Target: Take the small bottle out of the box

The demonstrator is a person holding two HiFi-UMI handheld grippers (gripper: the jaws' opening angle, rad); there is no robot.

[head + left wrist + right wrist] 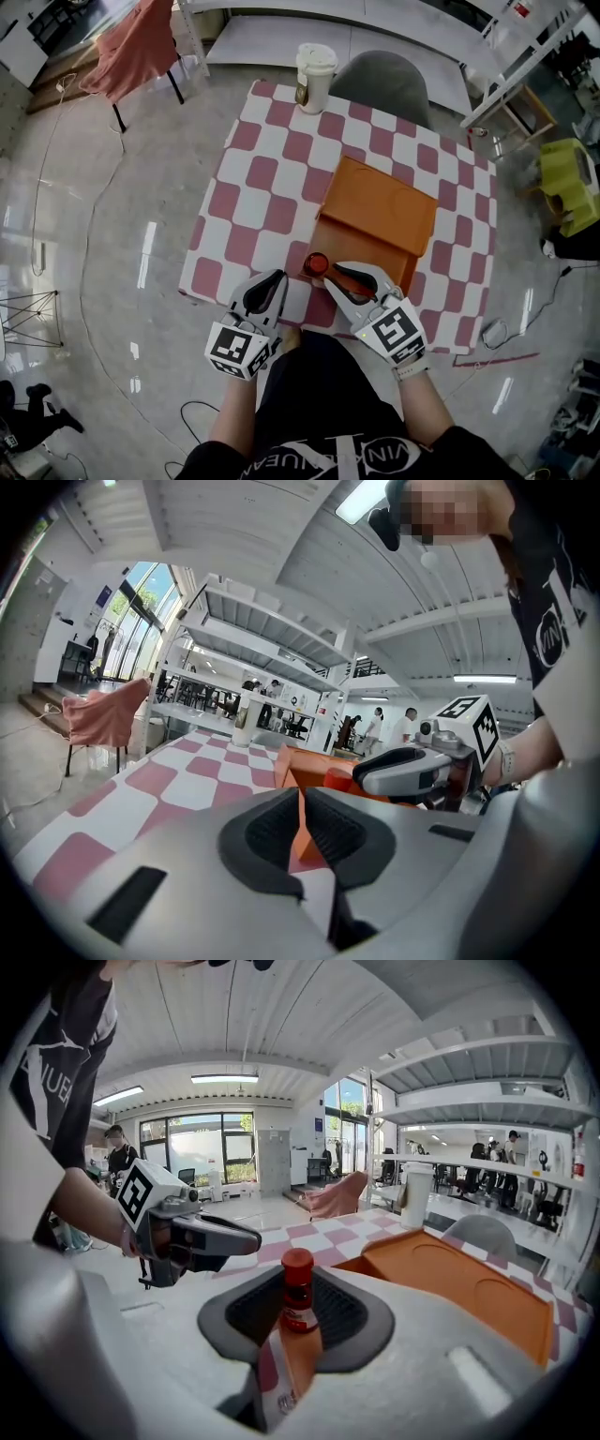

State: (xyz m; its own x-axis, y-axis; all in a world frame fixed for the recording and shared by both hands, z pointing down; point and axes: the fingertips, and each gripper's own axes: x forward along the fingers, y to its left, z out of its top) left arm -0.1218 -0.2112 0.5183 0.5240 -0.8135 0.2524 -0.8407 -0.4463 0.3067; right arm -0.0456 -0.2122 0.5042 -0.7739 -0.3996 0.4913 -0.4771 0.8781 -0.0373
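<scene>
Small bottle [298, 1318] is seen upright on the checked table [262, 187], just beside the orange box [380, 211] – already out. Right gripper [300, 1288] is held loosely apart around it – best drawn straight back, untipped. Left gripper [302, 817] is nearly closed, empty

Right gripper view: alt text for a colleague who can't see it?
A small red-capped bottle stands upright between the parted jaws of the right hand-held gripper. The orange box lies at right, the left hand-held gripper at left.
</scene>
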